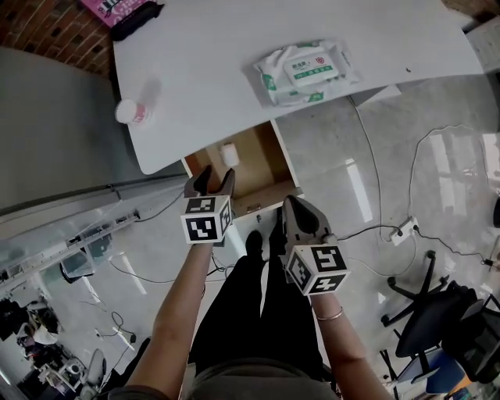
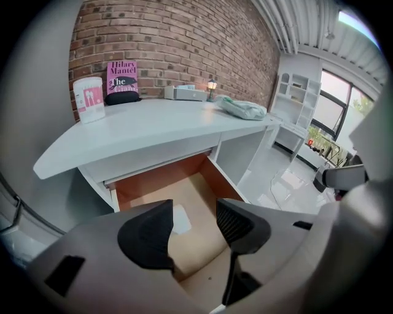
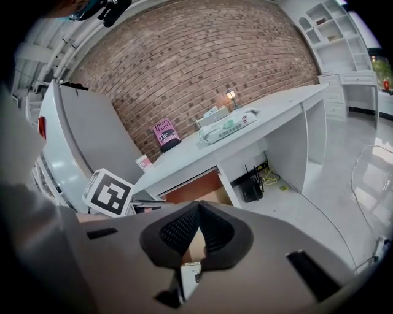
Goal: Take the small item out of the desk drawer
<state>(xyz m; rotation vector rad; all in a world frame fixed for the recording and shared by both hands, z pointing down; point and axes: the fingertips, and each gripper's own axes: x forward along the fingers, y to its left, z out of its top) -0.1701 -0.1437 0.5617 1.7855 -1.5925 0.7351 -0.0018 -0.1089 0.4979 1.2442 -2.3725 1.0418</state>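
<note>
The desk drawer (image 1: 262,168) stands pulled open under the white desk (image 1: 234,86), showing a brown inside. A small white item (image 1: 229,154) lies flat on its floor near the back. My left gripper (image 1: 209,181) hovers over the drawer's front part, open, with nothing between its jaws. In the left gripper view the item (image 2: 182,219) shows in the gap of the left gripper (image 2: 193,230), partly hidden by the left jaw. My right gripper (image 1: 293,217) is shut and empty, just outside the drawer's front right corner. In the right gripper view its tips meet (image 3: 198,211) before the drawer (image 3: 196,187).
On the desk lie a pack of wet wipes (image 1: 306,72), a white bottle (image 1: 131,112) and a pink book (image 1: 117,9). Cables and a power strip (image 1: 402,231) run over the glossy floor at the right, near an office chair (image 1: 437,312). The person's legs (image 1: 258,312) are below the drawer.
</note>
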